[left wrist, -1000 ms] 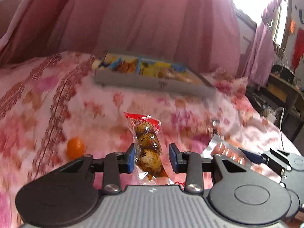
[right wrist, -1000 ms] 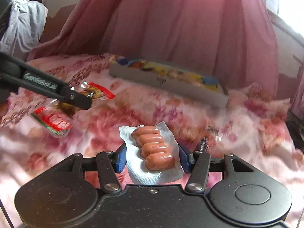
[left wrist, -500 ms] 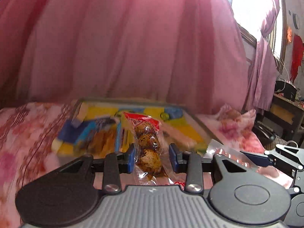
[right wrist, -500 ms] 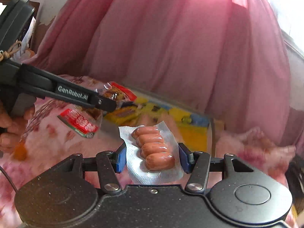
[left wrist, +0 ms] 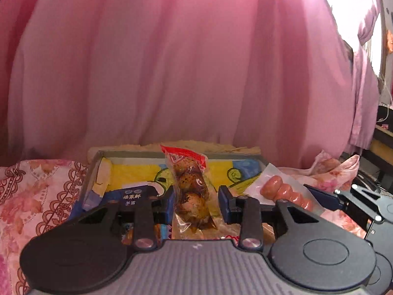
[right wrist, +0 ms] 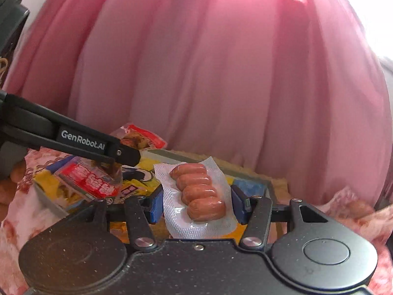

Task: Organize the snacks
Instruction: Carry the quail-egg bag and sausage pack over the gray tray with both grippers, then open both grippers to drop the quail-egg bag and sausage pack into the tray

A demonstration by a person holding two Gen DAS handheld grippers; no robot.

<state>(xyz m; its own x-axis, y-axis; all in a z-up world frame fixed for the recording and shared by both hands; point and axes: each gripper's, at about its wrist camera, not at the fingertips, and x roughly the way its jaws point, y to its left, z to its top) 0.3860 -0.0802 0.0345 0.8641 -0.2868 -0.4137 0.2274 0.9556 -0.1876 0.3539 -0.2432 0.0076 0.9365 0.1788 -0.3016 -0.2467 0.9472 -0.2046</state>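
The sorting looks close to its final steps: the tray (left wrist: 255, 159) ahead of both grippers already holds several packets, and two more snacks are held over it, neither yet let go. What lies behind the grippers is out of view, so I cannot tell whether anything else is left.

Going left to right, the left gripper (left wrist: 196, 202) has its blue fingers closed partway on one egg packet (left wrist: 190, 186), clear with a red top, which stands upright between them above the tray's near left part. Three speckled eggs can be counted inside it.

Just to its right, the right gripper (right wrist: 196, 205) is closed partway on one sausage packet (right wrist: 199, 193) with a white backing, held flat between the fingers over the tray's right half. Four short sausages sit in it, side by side.

Below and ahead of the left gripper, at least one blue packet (left wrist: 133, 198) lies in the tray; the rest are too hidden to count.

The flowered bedspread (left wrist: 36, 189) lies under the tray.
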